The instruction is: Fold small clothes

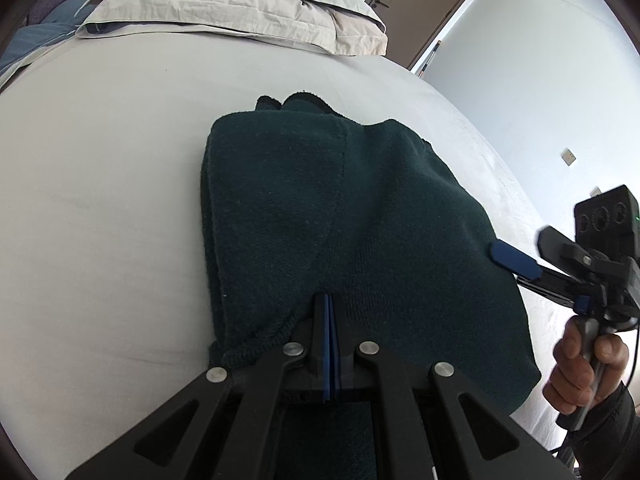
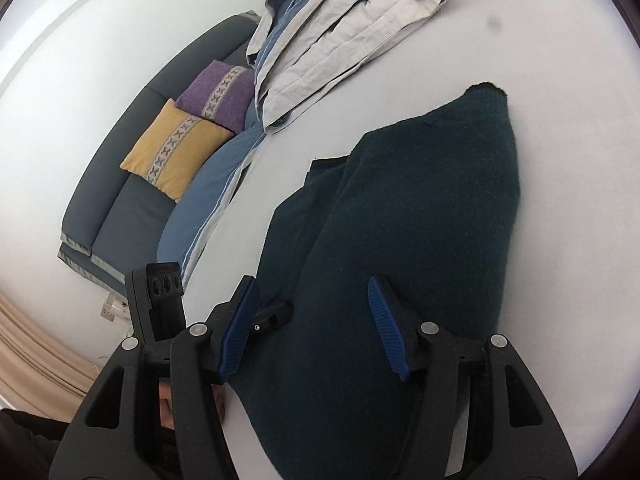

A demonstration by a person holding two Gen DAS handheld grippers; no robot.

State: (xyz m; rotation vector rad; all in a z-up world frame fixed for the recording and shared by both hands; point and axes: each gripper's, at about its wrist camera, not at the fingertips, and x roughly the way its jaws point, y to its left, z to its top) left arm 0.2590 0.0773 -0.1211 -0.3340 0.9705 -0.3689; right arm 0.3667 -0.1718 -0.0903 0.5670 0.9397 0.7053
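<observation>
A dark green knit sweater (image 1: 360,220) lies folded on the white bed sheet (image 1: 100,200). My left gripper (image 1: 330,300) is shut, its blue pads together and its tips resting on the sweater's near part, beside a ribbed edge. Whether a layer of cloth is pinched I cannot tell. My right gripper (image 2: 314,322) is open above the sweater (image 2: 420,220), with cloth below the gap and neither pad pressing on it. In the left wrist view the right gripper (image 1: 532,254) reaches in from the right, one blue finger (image 1: 514,260) at the sweater's right edge. A hand (image 1: 580,364) holds its handle.
Folded beige and blue bedding (image 1: 240,8) is stacked at the head of the bed, below a brown door (image 1: 432,4). Beside the bed stands a grey sofa (image 2: 132,220) with a yellow cushion (image 2: 176,148) and a purple one (image 2: 220,92).
</observation>
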